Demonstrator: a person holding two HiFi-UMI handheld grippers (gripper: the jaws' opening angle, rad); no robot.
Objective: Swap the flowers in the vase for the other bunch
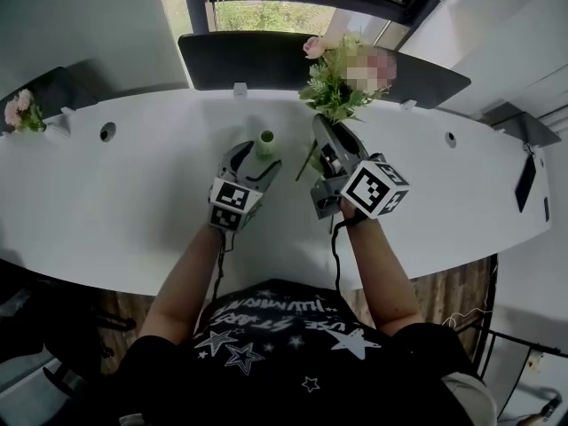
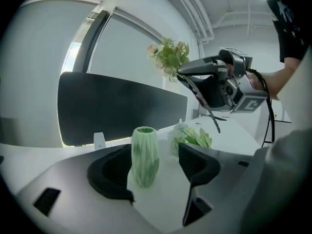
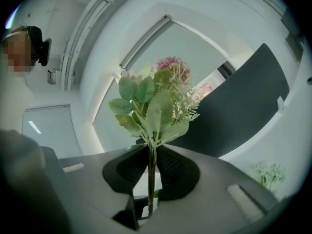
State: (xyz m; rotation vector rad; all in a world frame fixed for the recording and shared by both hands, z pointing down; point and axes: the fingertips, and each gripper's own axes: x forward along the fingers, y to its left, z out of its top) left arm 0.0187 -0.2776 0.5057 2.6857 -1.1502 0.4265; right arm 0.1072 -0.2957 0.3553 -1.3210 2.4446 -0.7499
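1. Right gripper (image 3: 152,160) low in the middle, dark jaws closed on thin green stems.
2. Held there: a bunch of flowers (image 3: 155,108), stems straight up through the gap, broad green leaves spreading above the jaws.
3. At the top of it, a pink bloom (image 3: 171,66), with pale feathery sprigs to its right.
4. Behind, on the right, a dark panel (image 3: 243,106) slanting across, a small white clip (image 3: 279,104) on its edge.
5. Below the panel, a white table (image 3: 292,145).
6. On that table, low right, a second bunch (image 3: 265,172), pale green and blurred.
7. Far upper left, a person (image 3: 35,40), partly cut by the edge.
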